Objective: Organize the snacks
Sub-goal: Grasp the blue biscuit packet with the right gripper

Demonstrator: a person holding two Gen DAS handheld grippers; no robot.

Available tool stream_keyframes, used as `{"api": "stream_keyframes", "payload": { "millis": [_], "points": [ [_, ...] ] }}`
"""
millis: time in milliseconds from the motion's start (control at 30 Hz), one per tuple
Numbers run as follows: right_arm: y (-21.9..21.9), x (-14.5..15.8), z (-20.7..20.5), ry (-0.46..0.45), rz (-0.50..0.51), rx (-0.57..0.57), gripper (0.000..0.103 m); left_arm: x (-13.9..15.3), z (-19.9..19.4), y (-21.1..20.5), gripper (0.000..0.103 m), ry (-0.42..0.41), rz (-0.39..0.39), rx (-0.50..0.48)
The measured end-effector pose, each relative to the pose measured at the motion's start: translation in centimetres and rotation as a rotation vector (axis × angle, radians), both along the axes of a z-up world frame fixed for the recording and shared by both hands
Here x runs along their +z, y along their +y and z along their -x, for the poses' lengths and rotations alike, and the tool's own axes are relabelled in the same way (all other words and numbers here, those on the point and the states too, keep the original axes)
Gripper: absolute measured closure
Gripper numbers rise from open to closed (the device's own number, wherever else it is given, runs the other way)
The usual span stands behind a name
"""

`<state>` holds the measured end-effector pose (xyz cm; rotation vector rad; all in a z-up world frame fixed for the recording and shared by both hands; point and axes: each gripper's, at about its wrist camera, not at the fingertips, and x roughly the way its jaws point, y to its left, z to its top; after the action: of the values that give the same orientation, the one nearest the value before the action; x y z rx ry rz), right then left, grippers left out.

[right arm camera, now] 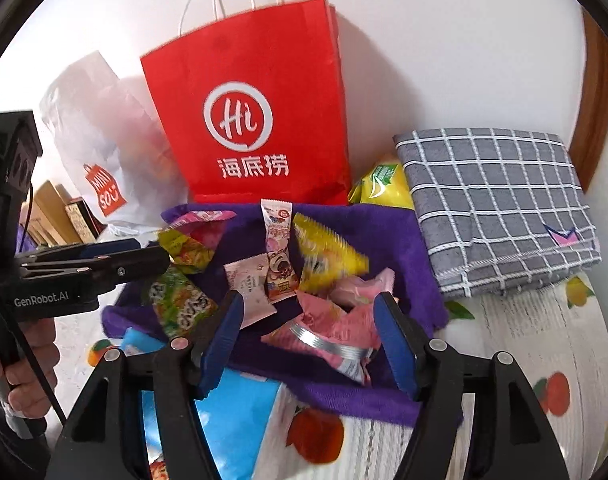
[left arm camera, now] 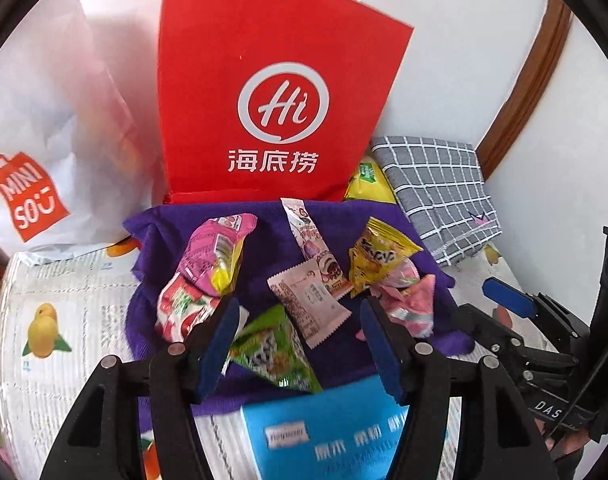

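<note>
L claw [left arm camera: 300, 344] + R claw [right arm camera: 307, 340]: jaws apart, nothing gripped, both angled down, side by side.

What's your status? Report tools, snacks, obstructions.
Left tool and right tool open, holding nothing. Snack packets loose on purple cloth. Red bag upright behind; nothing blocking.

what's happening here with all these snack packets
A person holds a gripper in each hand above a purple cloth strewn with small snack packets. Both the left gripper and the right gripper are open and hold nothing. A red paper bag and a white bag stand behind the pile; no packet is being carried.
</note>
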<state>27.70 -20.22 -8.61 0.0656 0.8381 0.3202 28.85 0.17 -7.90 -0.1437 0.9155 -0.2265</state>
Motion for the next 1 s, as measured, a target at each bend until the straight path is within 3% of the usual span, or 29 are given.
{"api": "stream_keyframes", "payload": {
  "millis": [167, 367, 700, 1000],
  "points": [
    [0.1, 1.2, 3.4, -0.023, 0.048, -0.018, 0.036, 0.9, 3.3, 1.0, 0.042, -0.027, -0.009, 0.026],
    [0.2, 1.0, 7.9, 0.025, -0.001, -0.019, 0.036, 0.7, 7.2, 2.4, 0.042, -0.019, 0.003, 0.05],
    [3.0, -3.6, 12.6, 0.145, -0.016, 0.022, 0.036, -1.0, 12.7, 5.0, 0.042, 0.019, 0.044, 0.086],
    [4.8, -7.2, 12.0, 0.231, -0.019, 0.024, 0.042, -3.8, 16.2, 7.2, 0.042, 0.067, 0.062, 0.12]
  ]
}}
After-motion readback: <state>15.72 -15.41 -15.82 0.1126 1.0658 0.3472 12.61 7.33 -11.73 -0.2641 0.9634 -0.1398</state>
